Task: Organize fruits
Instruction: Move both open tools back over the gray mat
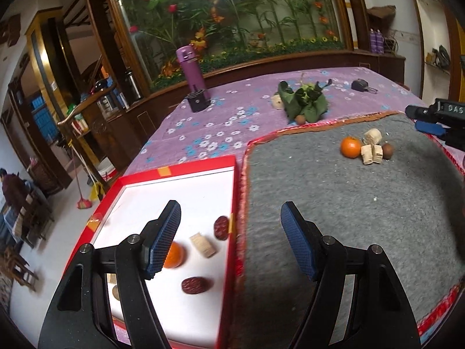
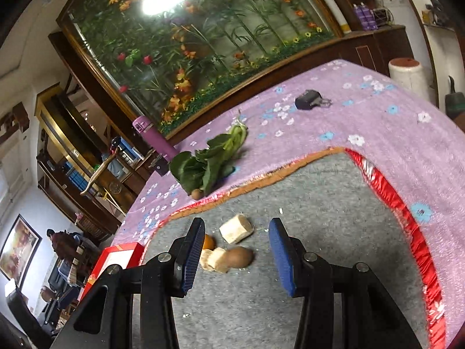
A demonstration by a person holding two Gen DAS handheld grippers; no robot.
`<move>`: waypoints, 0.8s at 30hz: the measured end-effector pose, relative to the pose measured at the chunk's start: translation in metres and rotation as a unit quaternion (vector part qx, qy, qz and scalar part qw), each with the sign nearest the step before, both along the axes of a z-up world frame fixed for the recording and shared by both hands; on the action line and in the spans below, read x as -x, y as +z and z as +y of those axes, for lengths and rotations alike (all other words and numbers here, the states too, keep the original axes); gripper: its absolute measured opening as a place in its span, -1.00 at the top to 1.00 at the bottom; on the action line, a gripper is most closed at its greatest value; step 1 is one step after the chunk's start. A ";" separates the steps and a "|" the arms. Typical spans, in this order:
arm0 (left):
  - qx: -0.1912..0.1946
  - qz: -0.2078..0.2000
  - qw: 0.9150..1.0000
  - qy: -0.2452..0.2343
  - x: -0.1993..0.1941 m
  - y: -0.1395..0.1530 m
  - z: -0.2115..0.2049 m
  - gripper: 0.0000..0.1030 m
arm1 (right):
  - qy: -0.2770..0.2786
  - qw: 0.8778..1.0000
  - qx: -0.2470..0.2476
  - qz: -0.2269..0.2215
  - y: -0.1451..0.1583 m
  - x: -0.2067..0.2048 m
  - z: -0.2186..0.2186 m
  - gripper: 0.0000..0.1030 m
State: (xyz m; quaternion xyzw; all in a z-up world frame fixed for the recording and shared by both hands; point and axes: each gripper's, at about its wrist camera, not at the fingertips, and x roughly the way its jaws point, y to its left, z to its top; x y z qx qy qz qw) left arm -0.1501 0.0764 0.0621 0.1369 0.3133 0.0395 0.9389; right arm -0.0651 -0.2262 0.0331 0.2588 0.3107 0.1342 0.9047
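Left gripper (image 1: 231, 226): your fingers are spread apart with nothing between them, straddling the red wall of the box and the edge of the grey mat.
Right gripper (image 2: 236, 254): your fingers are open too, empty, hanging over the small heap on the mat.
Red box (image 1: 186, 170): white inside, on the bench just left of the mat.
In the box: an orange (image 1: 174, 255) partly behind your left finger, a pale block (image 1: 203, 244) just right of it, one red date (image 1: 221, 224) by the right wall and another date (image 1: 195, 285) nearer you.
Grey mat (image 1: 319, 218): red-trimmed, lying on the purple flowered cloth (image 1: 203, 128).
On the mat: a second orange (image 1: 350, 146), touching it a pair of pale blocks (image 1: 372, 153), one more block (image 1: 373, 136) behind them, and a brown round fruit (image 2: 239, 257) against the blocks.
Beyond the mat: leafy greens (image 2: 209, 164) with a small brown fruit (image 2: 196, 194) at their near edge.
Far side of the bench: a purple flask (image 1: 191, 69) and a dark small object (image 2: 309, 100).
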 end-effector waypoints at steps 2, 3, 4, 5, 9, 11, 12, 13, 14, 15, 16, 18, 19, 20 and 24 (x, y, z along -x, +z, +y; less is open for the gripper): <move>-0.002 0.000 1.000 -0.002 -0.003 0.001 -0.006 -0.40 | 0.003 1.000 0.001 0.003 -0.002 -0.002 0.000 0.13; -0.003 0.000 1.000 -0.002 -0.005 0.002 -0.008 -0.40 | 0.004 1.000 0.001 -0.001 -0.001 -0.001 0.000 0.13; -0.004 0.000 1.000 -0.002 -0.004 0.002 -0.010 -0.40 | 0.004 1.000 0.003 -0.006 0.000 0.001 -0.001 0.13; -0.004 0.001 1.000 -0.001 -0.005 0.002 -0.011 -0.40 | 0.004 1.000 0.003 -0.007 0.000 0.003 -0.002 0.13; -0.005 0.007 1.000 -0.002 -0.009 0.001 -0.015 -0.40 | 0.010 1.000 -0.002 -0.002 -0.001 0.004 -0.001 0.13; -0.007 0.008 1.000 -0.003 -0.010 0.000 -0.017 -0.40 | 0.011 1.000 -0.004 -0.002 -0.001 0.003 0.000 0.13; -0.007 0.009 1.000 -0.003 -0.011 0.000 -0.019 -0.40 | 0.012 1.000 -0.006 -0.002 -0.001 0.004 0.000 0.13; -0.008 0.009 1.000 -0.004 -0.011 0.000 -0.019 -0.40 | 0.013 1.000 -0.007 -0.001 -0.002 0.003 0.000 0.13; -0.009 0.010 1.000 -0.005 -0.012 0.000 -0.021 -0.40 | 0.014 1.000 -0.008 0.000 -0.002 0.003 0.000 0.13; -0.010 0.010 1.000 -0.006 -0.013 -0.001 -0.021 -0.40 | 0.015 1.000 -0.009 0.001 -0.003 0.003 0.000 0.13; -0.011 0.010 1.000 -0.006 -0.013 0.000 -0.022 -0.40 | 0.015 1.000 -0.010 0.002 -0.003 0.002 0.000 0.13; -0.011 0.010 1.000 -0.007 -0.014 0.000 -0.023 -0.40 | 0.014 1.000 -0.012 0.002 -0.003 0.002 0.000 0.13; -0.011 0.010 1.000 -0.008 -0.015 0.000 -0.024 -0.40 | 0.015 1.000 -0.013 0.003 -0.003 0.002 0.000 0.13; -0.012 0.011 1.000 -0.008 -0.016 -0.001 -0.025 -0.40 | 0.015 1.000 -0.013 0.003 -0.004 0.002 0.000 0.13; -0.014 0.014 1.000 -0.009 -0.018 -0.003 -0.028 -0.40 | 0.016 1.000 -0.013 0.007 -0.003 0.001 0.000 0.13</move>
